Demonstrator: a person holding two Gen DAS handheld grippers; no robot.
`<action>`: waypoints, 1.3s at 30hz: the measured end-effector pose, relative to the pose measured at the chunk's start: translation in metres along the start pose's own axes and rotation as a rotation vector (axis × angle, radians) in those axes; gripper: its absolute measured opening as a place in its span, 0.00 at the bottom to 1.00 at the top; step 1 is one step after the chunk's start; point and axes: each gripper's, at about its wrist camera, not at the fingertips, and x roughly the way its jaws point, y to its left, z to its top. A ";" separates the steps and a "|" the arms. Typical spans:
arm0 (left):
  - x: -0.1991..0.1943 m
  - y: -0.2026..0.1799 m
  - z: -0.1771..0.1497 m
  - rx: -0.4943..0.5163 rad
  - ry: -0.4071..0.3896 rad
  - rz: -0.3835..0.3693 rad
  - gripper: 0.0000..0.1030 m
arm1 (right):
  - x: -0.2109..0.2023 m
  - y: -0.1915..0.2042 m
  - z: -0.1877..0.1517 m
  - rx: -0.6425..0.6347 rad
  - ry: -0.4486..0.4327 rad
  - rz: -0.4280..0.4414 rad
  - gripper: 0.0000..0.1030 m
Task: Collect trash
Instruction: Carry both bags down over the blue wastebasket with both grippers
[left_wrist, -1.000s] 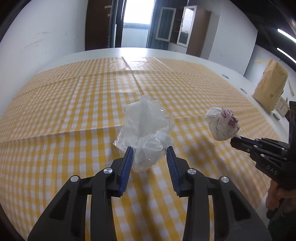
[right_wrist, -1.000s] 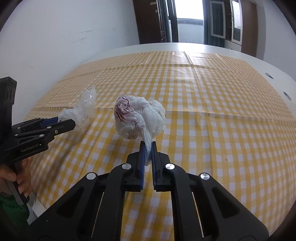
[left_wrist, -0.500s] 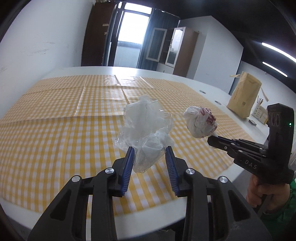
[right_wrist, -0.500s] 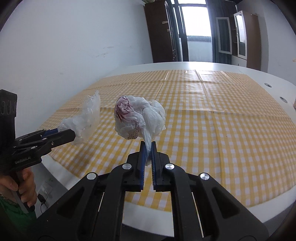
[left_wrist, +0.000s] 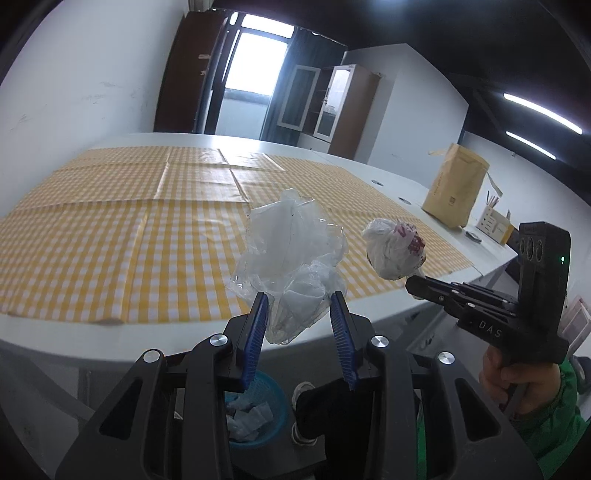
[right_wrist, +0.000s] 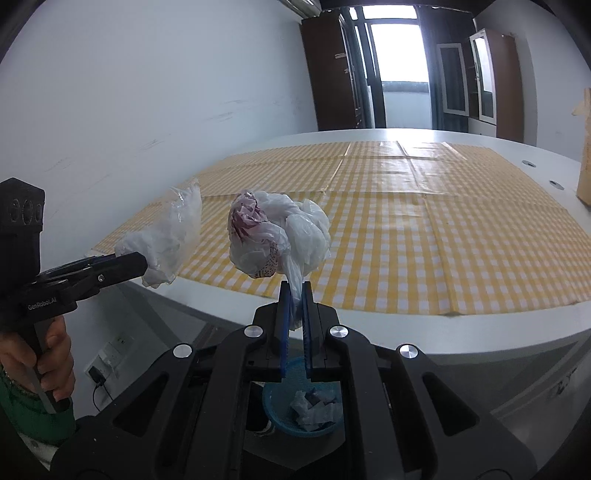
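My left gripper (left_wrist: 298, 301) is shut on a crumpled clear plastic bag (left_wrist: 291, 254) and holds it in the air past the table's near edge. The bag also shows in the right wrist view (right_wrist: 166, 240). My right gripper (right_wrist: 294, 291) is shut on the tail of a crumpled white bag with red print (right_wrist: 277, 240); that bag also shows in the left wrist view (left_wrist: 393, 253). A blue trash basket (left_wrist: 255, 410) with crumpled paper stands on the floor below both grippers, also visible in the right wrist view (right_wrist: 303, 406).
A white table with a yellow checked cloth (left_wrist: 147, 229) lies ahead of both grippers. A brown paper bag (left_wrist: 456, 188) and a small desk organiser (left_wrist: 493, 221) stand at its right end. A wall socket (right_wrist: 107, 356) sits low on the left wall.
Both grippers have pulled back from over the cloth to beyond the table's near edge, each still holding its bag. The blue basket on the floor has come into view.
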 end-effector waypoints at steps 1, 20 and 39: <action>-0.003 -0.001 -0.006 0.004 0.006 -0.002 0.33 | -0.003 0.002 -0.005 -0.003 0.003 0.003 0.05; 0.001 0.009 -0.097 0.006 0.187 -0.018 0.33 | -0.005 0.029 -0.109 -0.040 0.184 0.048 0.05; 0.111 0.066 -0.161 -0.154 0.391 0.020 0.33 | 0.110 -0.003 -0.169 0.069 0.414 -0.018 0.05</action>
